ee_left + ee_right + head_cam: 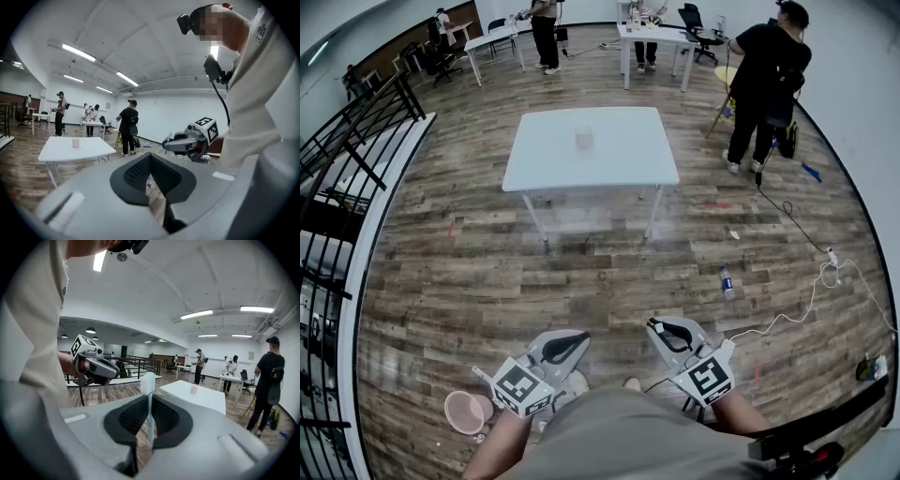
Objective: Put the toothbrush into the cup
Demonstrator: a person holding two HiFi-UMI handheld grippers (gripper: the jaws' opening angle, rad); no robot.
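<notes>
Right gripper view: right claw (pixel 148 427) clamped tight on toothbrush (pixel 147 383). Translucent white stem upright between ribbed black pads, bristle head above claw. Left claw (pixel 153 180) closed, nothing in it, smooth grey moulded shell. Cup (pixel 193 389), small pale cylinder, on white rectangular table (pixel 206 400) well ahead of both claws. Wood-plank floor (pixel 600 272) between. Plastic bottle (pixel 727 283) lying ahead-right. Person in black (pixel 767 80) beyond table.
</notes>
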